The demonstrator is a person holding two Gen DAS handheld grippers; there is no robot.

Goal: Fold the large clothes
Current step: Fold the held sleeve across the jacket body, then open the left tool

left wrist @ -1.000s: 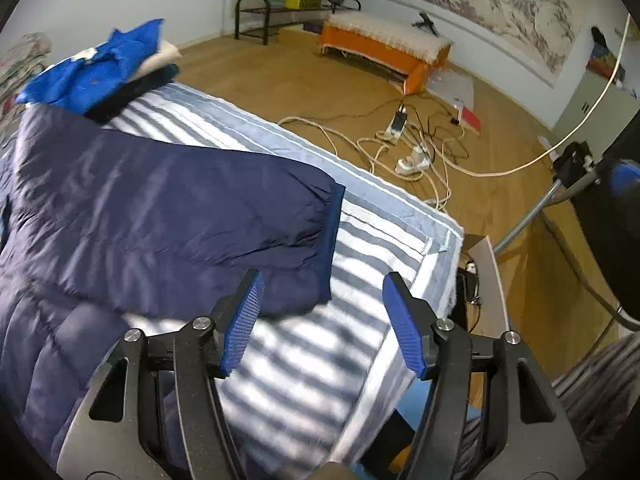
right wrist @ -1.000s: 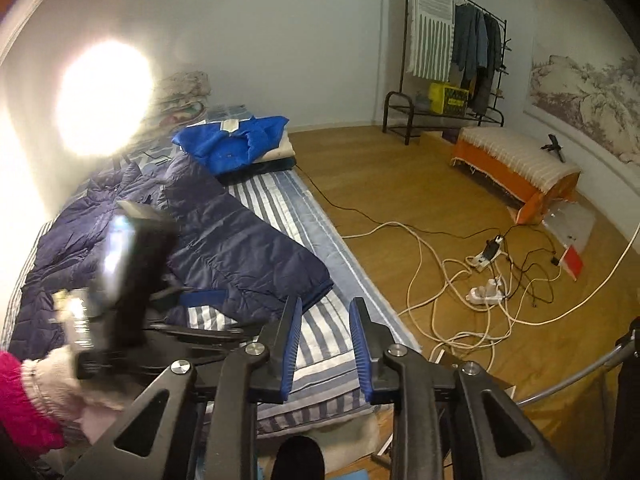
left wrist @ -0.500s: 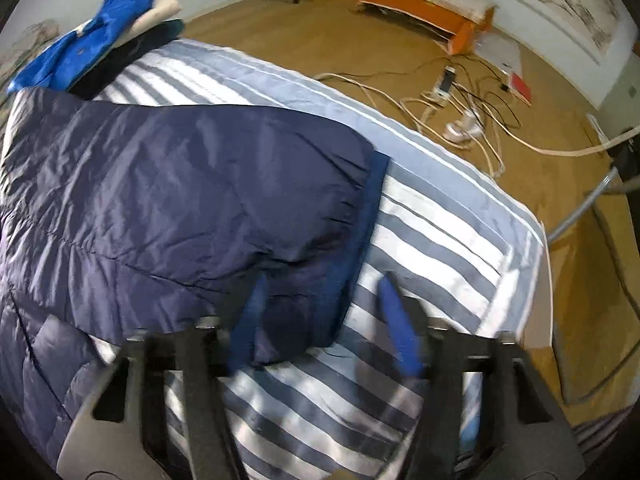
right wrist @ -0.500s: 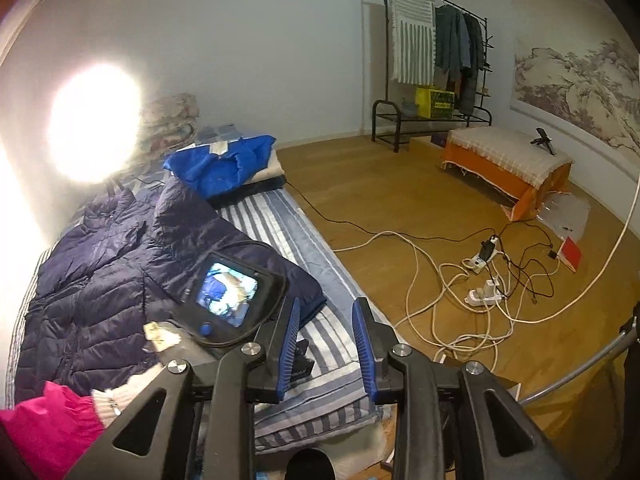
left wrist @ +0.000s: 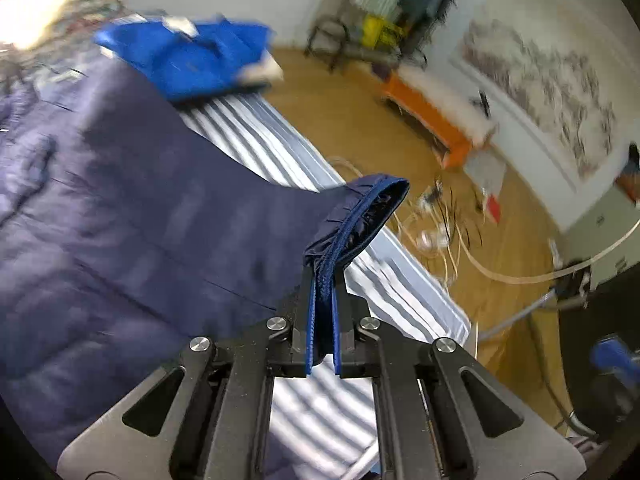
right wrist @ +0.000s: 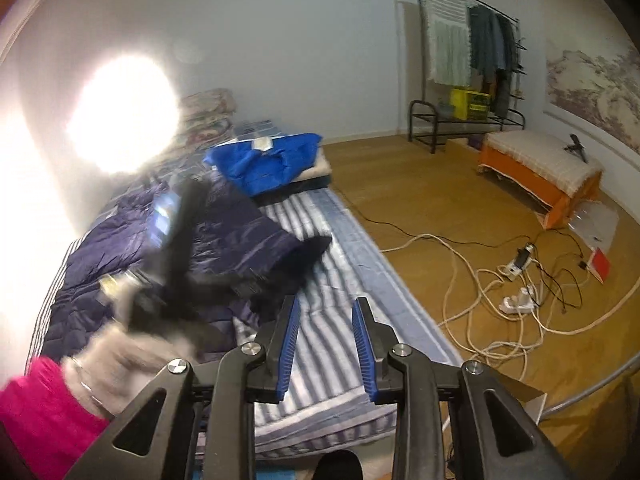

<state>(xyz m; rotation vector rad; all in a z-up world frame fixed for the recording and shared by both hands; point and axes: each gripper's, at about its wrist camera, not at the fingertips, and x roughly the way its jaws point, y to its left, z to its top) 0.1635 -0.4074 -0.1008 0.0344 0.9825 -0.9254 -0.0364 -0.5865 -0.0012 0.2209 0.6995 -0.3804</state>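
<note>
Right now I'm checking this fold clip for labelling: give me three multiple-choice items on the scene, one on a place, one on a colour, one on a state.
1. Where does the blue garment lie?
A. at the far end of the mattress
B. on the orange bench
C. on the floor

2. What colour is the jacket being folded?
A. red
B. navy
C. white

3. What is the left claw doing?
A. standing open over the floor
B. holding a cable
C. pinching the jacket's cuff

Answers: 1 A, the garment sits on the striped mattress beyond the jacket. 2 B, its quilted fabric is dark blue. 3 C, the cuff's edge is clamped between the pads and lifted off the mattress.
</note>
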